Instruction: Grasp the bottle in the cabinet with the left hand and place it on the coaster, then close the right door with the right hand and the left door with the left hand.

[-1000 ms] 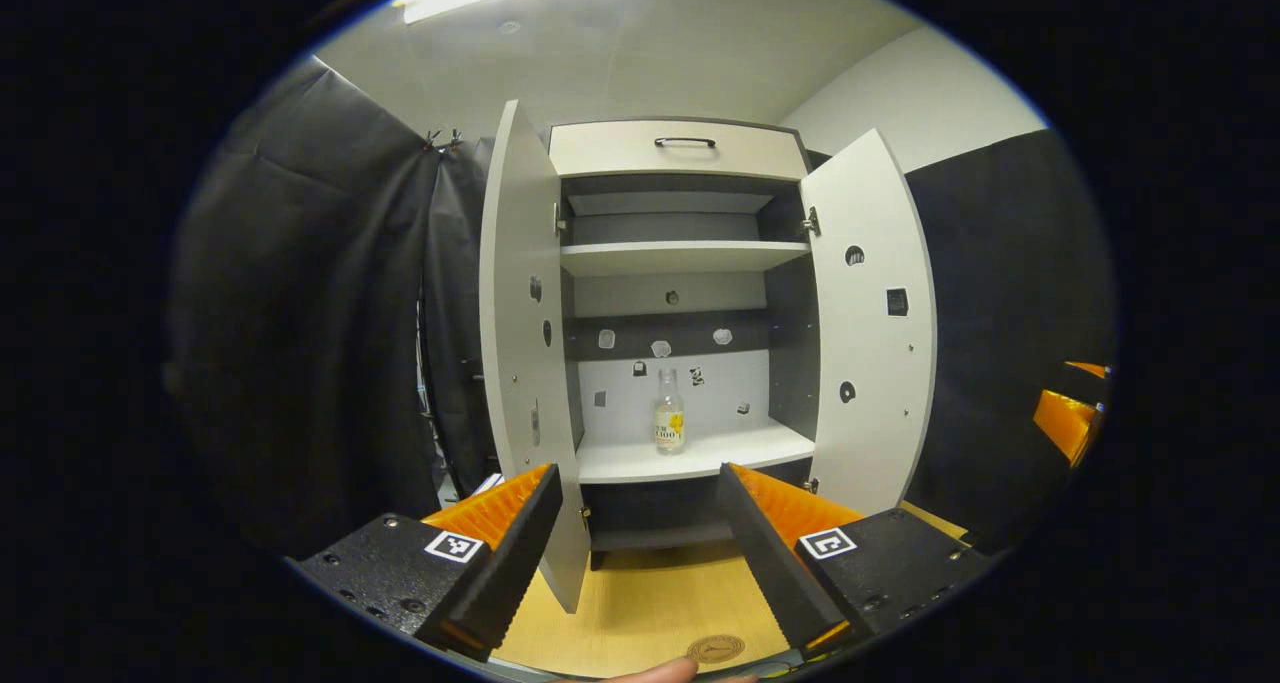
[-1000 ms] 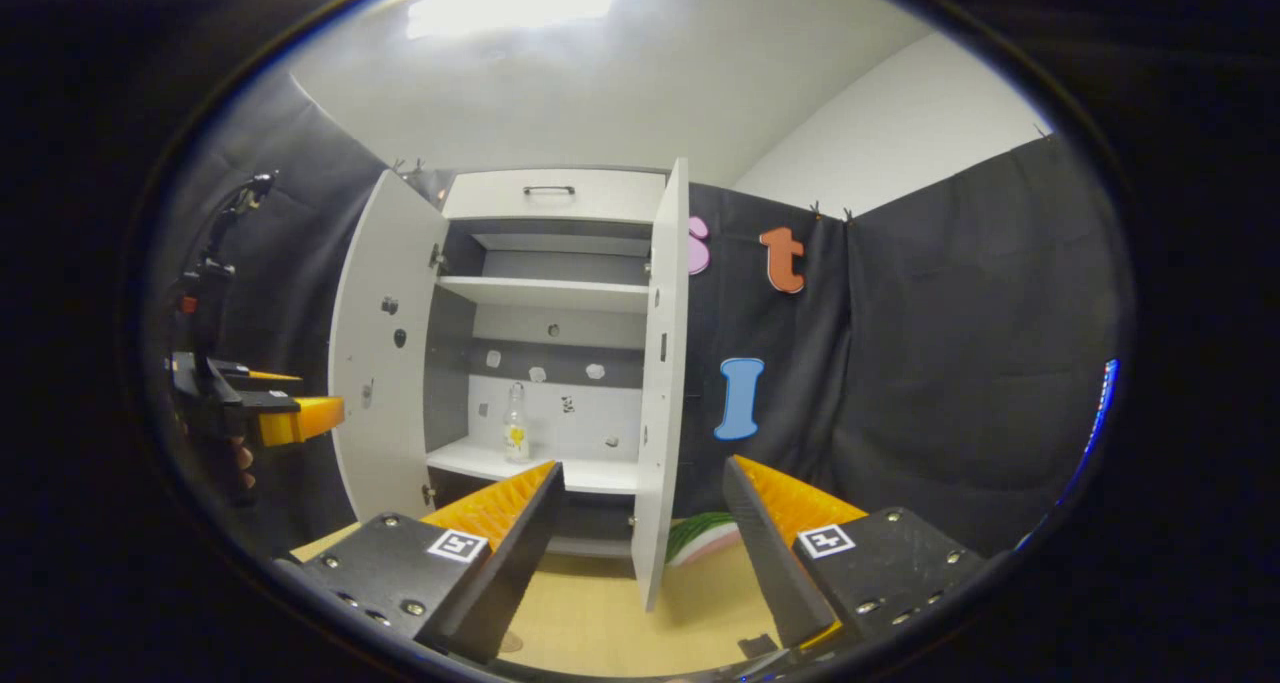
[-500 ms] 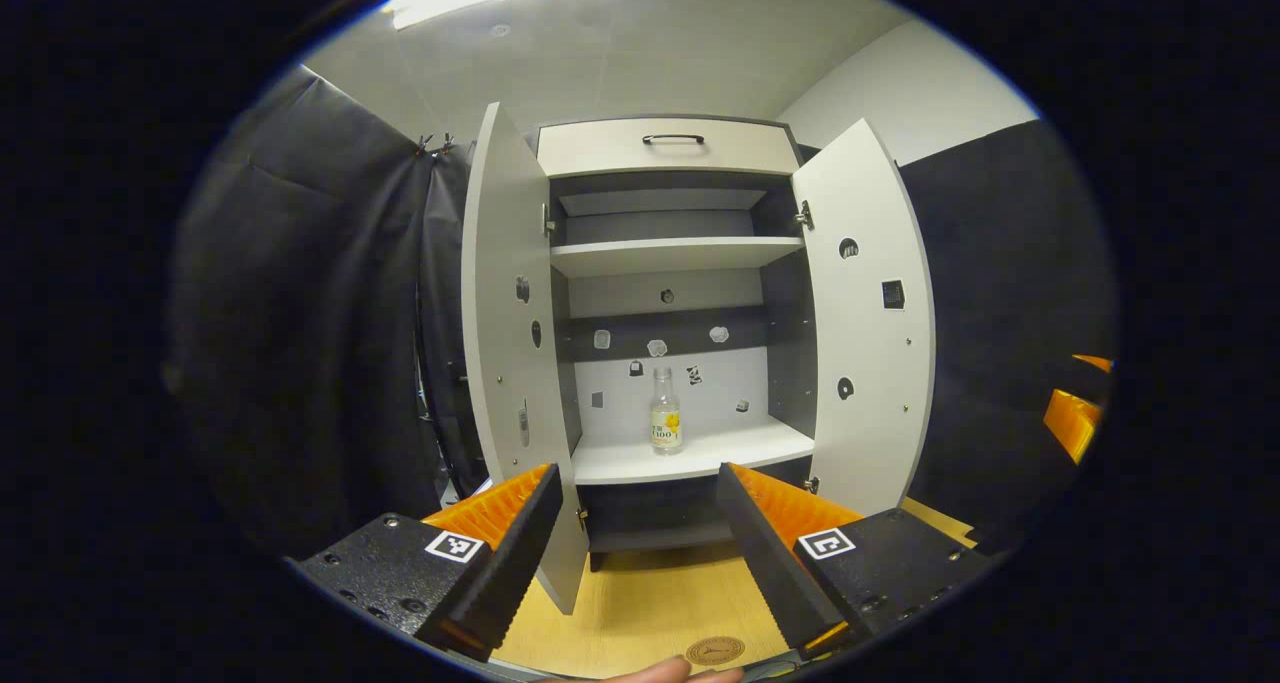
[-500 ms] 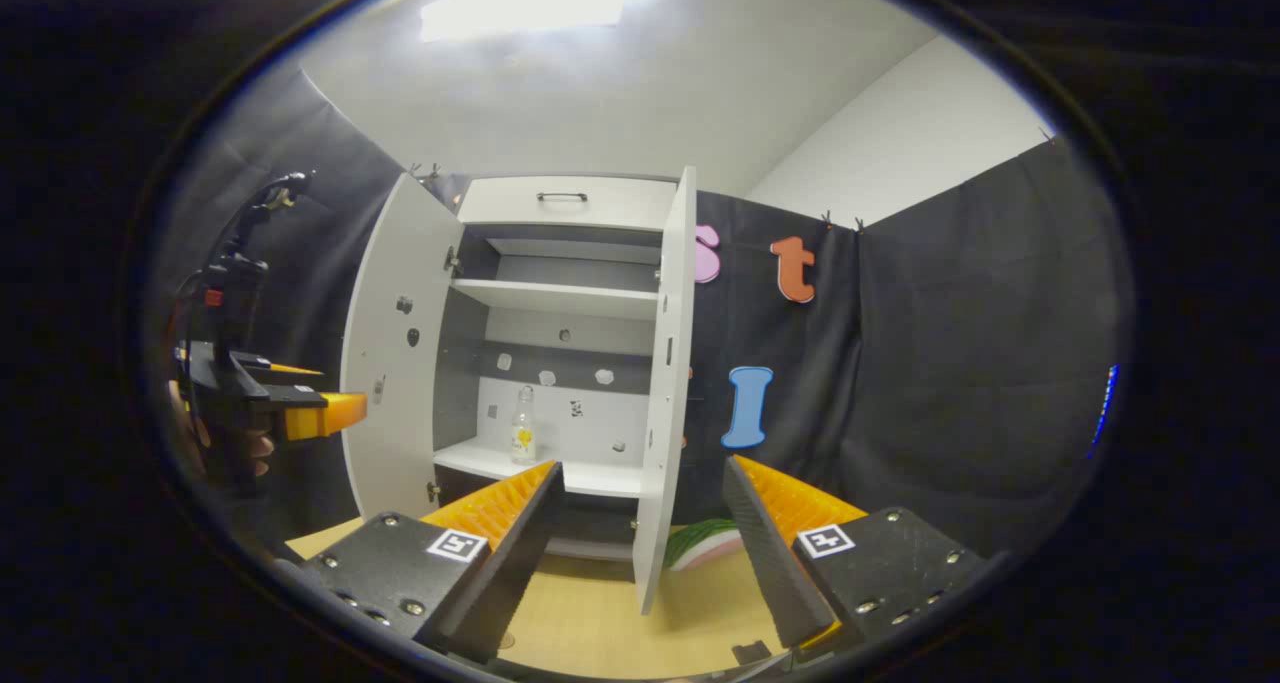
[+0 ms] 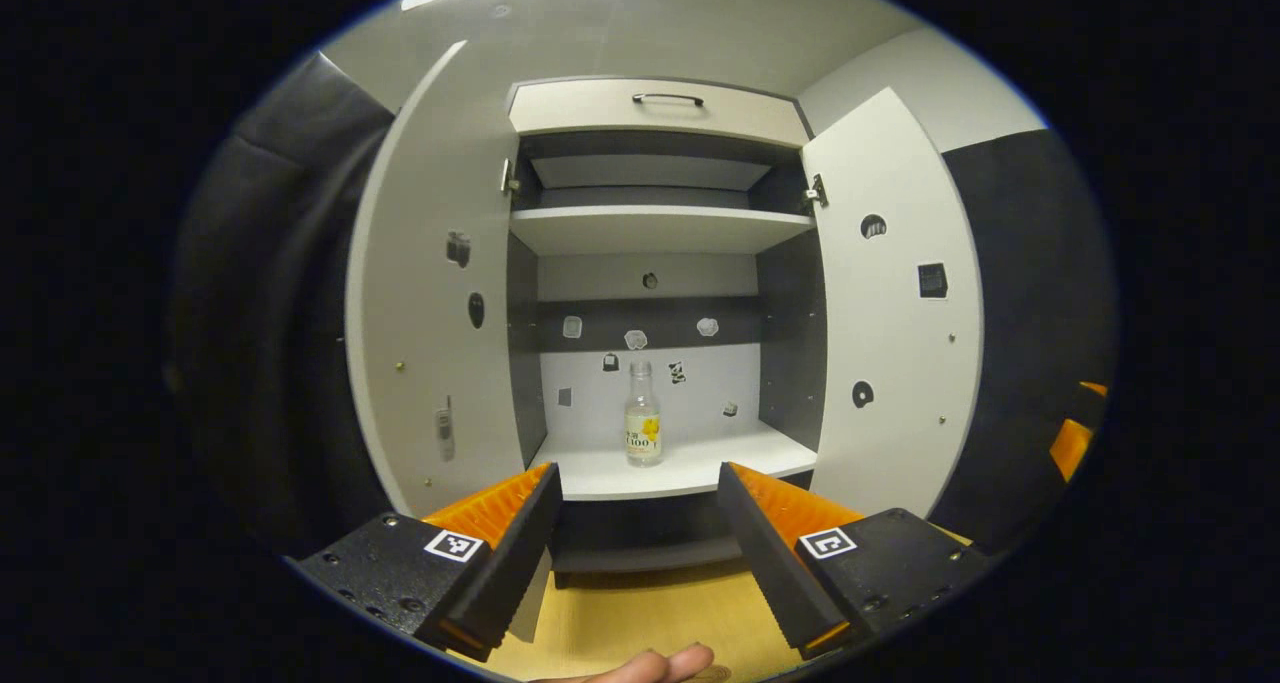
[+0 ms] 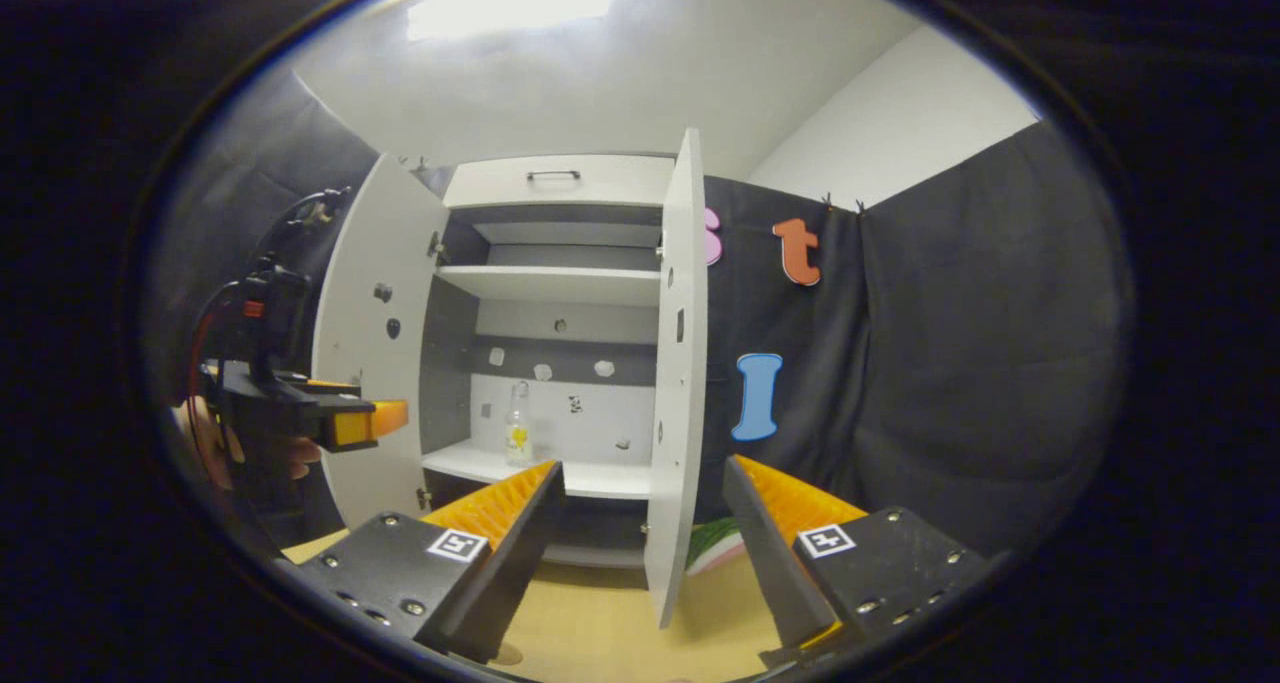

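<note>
The left gripper point(image 5: 632, 538) is pointing wide open and empty, straight at the bottle point(image 5: 641, 418), which is standing upright on the cabinet's lower shelf point(image 5: 690, 468) dead ahead.

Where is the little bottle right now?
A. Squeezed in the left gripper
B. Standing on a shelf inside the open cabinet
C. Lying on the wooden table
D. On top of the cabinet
B. The bottle stands upright on the lower white shelf between the two open doors, while the left gripper is open and short of it.
</note>
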`<state>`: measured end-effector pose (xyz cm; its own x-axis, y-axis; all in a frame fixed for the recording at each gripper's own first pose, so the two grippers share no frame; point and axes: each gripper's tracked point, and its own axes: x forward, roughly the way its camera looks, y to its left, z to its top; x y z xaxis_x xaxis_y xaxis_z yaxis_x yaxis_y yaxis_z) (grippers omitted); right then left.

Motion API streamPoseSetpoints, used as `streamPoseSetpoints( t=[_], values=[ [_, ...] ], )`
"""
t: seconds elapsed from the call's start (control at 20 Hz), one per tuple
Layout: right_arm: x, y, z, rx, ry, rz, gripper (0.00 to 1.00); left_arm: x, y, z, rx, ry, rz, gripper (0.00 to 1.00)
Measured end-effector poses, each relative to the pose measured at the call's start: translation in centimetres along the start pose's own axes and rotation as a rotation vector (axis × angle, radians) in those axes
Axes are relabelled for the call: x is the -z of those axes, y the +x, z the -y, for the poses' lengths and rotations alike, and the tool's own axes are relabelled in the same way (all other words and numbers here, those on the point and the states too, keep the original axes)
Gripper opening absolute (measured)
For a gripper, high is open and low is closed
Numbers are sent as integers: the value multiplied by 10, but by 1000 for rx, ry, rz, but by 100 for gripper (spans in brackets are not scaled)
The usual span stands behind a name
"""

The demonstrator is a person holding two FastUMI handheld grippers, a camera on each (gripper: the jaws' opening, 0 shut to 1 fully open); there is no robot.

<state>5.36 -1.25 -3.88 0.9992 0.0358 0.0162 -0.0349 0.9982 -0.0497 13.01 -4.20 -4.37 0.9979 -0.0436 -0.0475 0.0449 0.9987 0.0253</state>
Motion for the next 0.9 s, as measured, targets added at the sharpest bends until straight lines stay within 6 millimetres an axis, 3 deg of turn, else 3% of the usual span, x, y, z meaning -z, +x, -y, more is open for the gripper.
streamPoseSetpoints(
  t=[0.2, 0.4, 0.75, 0.9],
  values=[
    [10, 35, 2, 8, 2, -9, 96, 13, 70, 6, 12, -26, 8, 99],
    [24, 64, 1, 28, 12, -48, 96, 51, 142, 8, 15, -39, -35, 99],
    [14, 77, -50, -106, 105, -16, 97, 87, 261, -4, -11, -46, -39, 99],
    [13, 80, -57, -118, 119, -2, 97, 95, 305, -9, -26, -60, -46, 100]
  ],
)
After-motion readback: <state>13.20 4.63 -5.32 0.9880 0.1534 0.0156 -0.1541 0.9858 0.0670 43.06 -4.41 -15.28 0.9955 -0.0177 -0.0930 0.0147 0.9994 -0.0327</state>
